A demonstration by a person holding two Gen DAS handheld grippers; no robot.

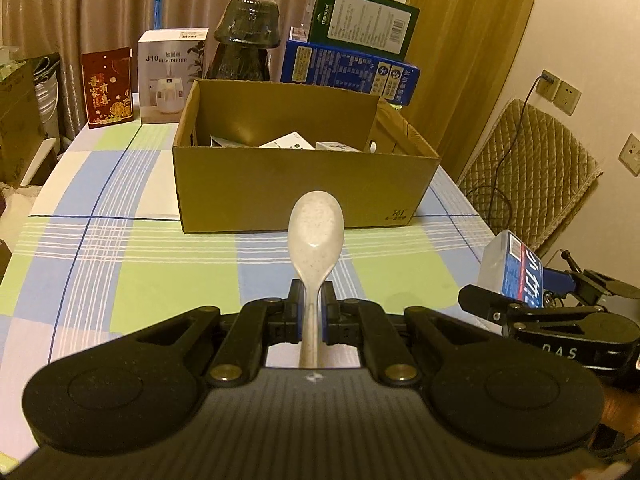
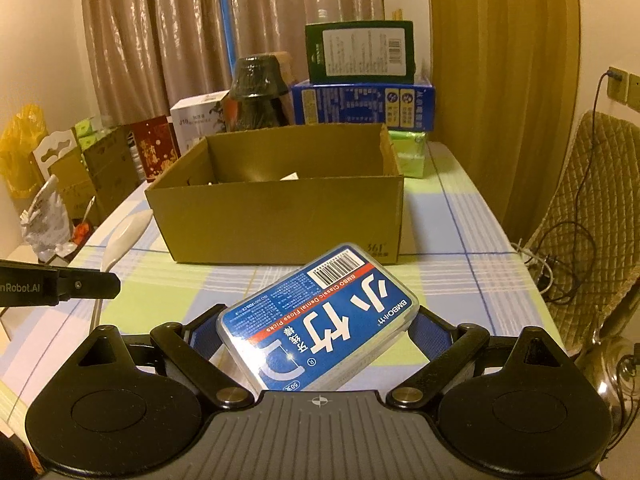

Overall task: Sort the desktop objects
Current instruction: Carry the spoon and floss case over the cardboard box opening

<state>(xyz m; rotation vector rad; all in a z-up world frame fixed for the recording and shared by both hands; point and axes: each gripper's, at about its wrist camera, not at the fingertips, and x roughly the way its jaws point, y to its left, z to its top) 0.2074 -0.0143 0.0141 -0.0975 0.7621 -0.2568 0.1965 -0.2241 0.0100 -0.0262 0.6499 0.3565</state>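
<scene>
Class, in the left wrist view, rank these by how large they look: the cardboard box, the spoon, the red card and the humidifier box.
1. cardboard box
2. humidifier box
3. spoon and red card: look alike in area, and the spoon is nearer the camera, so unranked.

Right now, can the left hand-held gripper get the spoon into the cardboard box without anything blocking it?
Probably yes. The left hand-held gripper grips the spoon by its handle, bowl pointing at the cardboard box, whose top is open. Only bare tablecloth lies between; the near wall must be cleared.
</scene>
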